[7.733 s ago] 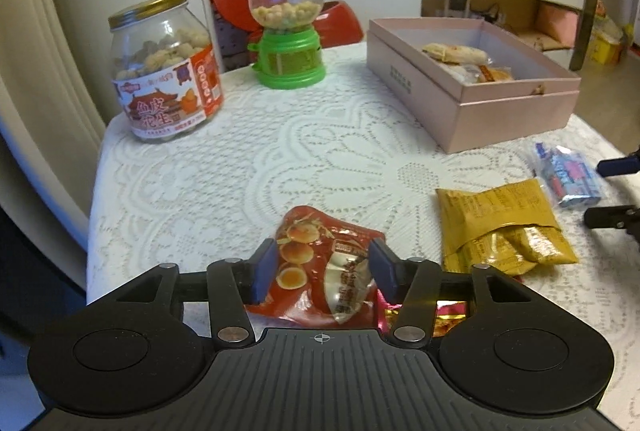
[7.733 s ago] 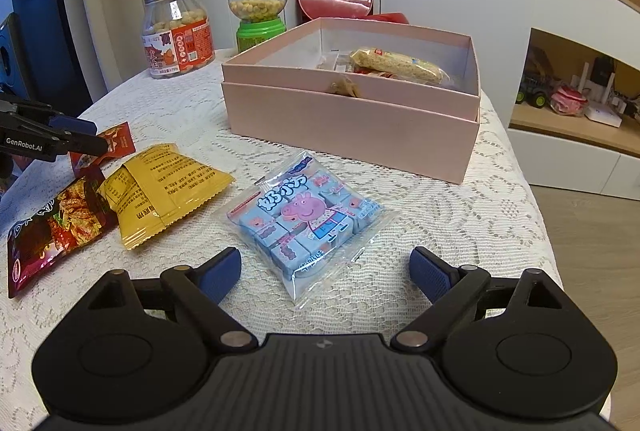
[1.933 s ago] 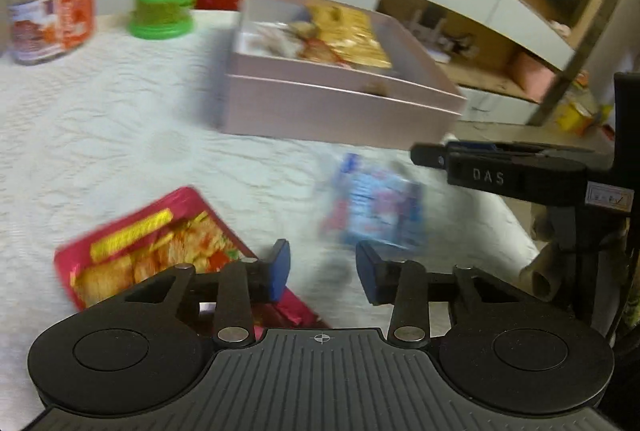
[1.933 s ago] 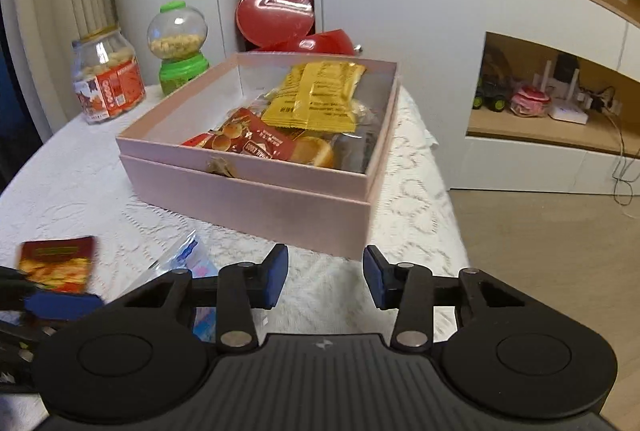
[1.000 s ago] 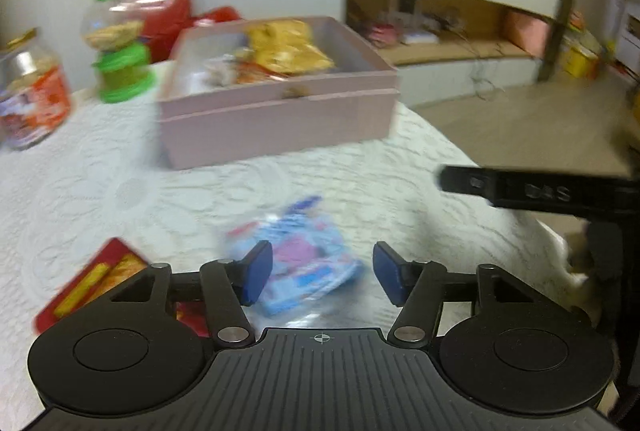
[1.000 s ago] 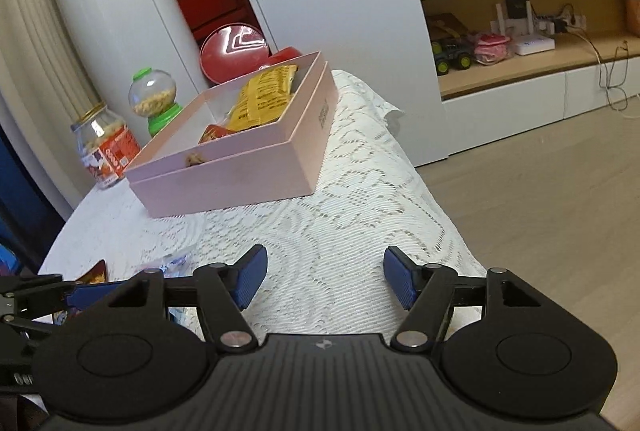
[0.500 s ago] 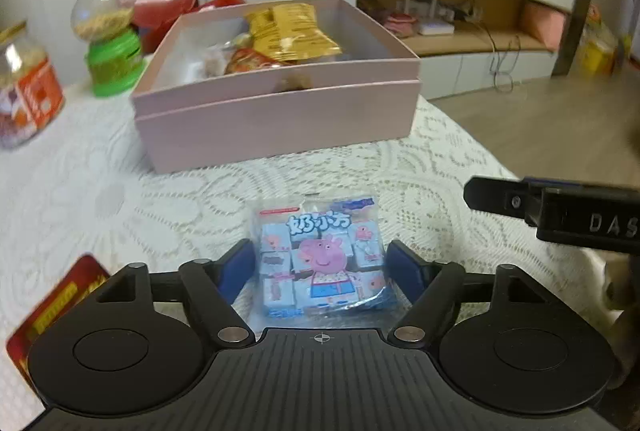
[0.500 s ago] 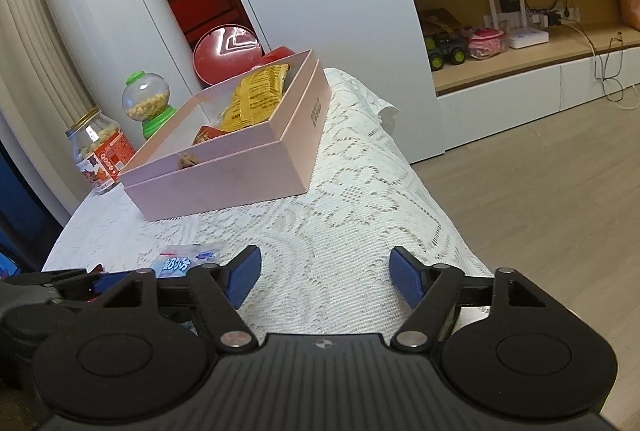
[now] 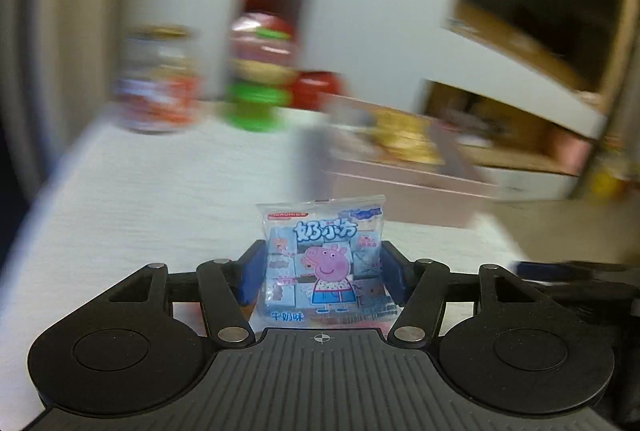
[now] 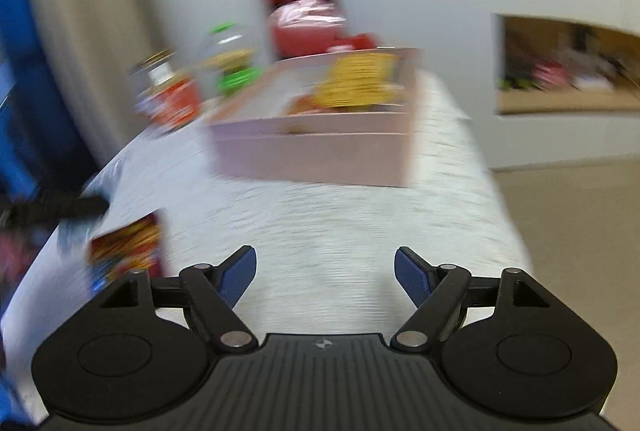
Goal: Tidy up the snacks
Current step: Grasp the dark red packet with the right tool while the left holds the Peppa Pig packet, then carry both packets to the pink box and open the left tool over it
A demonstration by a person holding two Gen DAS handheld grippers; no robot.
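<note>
We are closing our left gripper (image 9: 322, 273) on the blue cartoon-pig snack packet (image 9: 325, 259), its pads pressing both sides and lifting it clear of the lace-covered tabletop (image 9: 152, 199). Our right gripper (image 10: 325, 273) is opening with nothing between its jaws. The pink box (image 10: 320, 147) is sitting toward the tabletop's far edge, the red packet (image 10: 128, 247) near its left edge.

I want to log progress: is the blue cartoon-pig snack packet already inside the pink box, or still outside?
Outside. The snack packet sits between the closing left claw's fingers, short of the pink box.
</note>
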